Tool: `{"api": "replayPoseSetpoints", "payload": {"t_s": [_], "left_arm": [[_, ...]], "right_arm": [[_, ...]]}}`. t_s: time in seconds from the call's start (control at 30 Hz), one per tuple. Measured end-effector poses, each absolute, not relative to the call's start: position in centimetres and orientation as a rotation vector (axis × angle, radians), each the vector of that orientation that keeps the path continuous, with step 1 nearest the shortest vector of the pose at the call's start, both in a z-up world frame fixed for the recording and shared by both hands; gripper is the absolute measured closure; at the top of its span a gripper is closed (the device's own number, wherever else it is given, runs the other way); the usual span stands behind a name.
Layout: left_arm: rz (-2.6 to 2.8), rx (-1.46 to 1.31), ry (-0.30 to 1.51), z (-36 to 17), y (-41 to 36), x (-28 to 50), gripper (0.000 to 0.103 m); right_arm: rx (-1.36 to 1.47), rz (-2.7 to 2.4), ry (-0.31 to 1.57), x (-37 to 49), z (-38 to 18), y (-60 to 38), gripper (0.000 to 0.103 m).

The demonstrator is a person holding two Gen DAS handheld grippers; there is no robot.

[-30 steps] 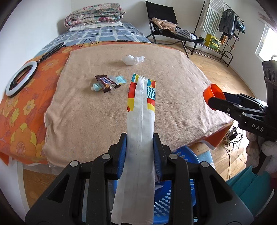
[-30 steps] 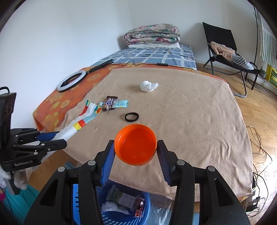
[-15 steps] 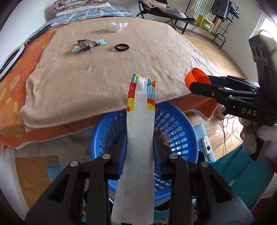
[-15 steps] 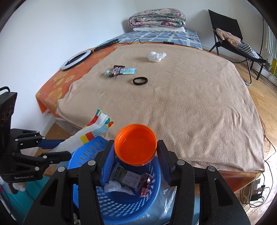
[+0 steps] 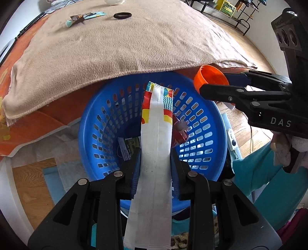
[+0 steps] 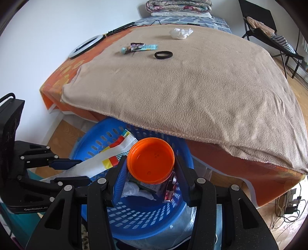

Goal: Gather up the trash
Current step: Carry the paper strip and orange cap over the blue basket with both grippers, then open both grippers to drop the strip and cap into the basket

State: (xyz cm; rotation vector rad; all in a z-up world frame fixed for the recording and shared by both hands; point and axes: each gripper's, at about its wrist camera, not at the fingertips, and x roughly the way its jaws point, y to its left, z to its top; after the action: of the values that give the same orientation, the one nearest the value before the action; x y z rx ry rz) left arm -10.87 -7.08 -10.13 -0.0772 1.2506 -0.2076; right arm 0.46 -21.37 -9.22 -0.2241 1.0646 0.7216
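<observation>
My left gripper (image 5: 155, 163) is shut on a long white wrapper (image 5: 154, 153) with a colourful end, held over the blue basket (image 5: 96, 107). My right gripper (image 6: 150, 169) is shut on an orange lid (image 6: 151, 160), held over the same basket (image 6: 146, 215); the lid also shows in the left wrist view (image 5: 210, 77). The basket holds several wrappers (image 6: 146, 187). On the beige blanket (image 6: 192, 77) lie candy wrappers (image 6: 139, 47), a black ring (image 6: 163, 55) and a crumpled tissue (image 6: 180, 33).
The basket stands on the wooden floor against the bed's front edge. A ring light (image 6: 84, 47) lies at the bed's left on the orange sheet. Folded bedding (image 6: 179, 5) sits at the far end. A black chair (image 6: 269, 28) stands at the right.
Both grippers have moved back from the bed and down over the blue basket, still holding the wrapper and the lid.
</observation>
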Motion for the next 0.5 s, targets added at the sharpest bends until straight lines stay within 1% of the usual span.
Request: {"api": "replayPoseSetpoints", "payload": {"t_s": [0.5], "left_arm": [[-0.17,-0.08,1.306,-12.9,-6.4,-9.7,0.074]], "right_arm": [[-0.23,0.722,1.158,0.3,-12.5,-21.6,0.056]]}}
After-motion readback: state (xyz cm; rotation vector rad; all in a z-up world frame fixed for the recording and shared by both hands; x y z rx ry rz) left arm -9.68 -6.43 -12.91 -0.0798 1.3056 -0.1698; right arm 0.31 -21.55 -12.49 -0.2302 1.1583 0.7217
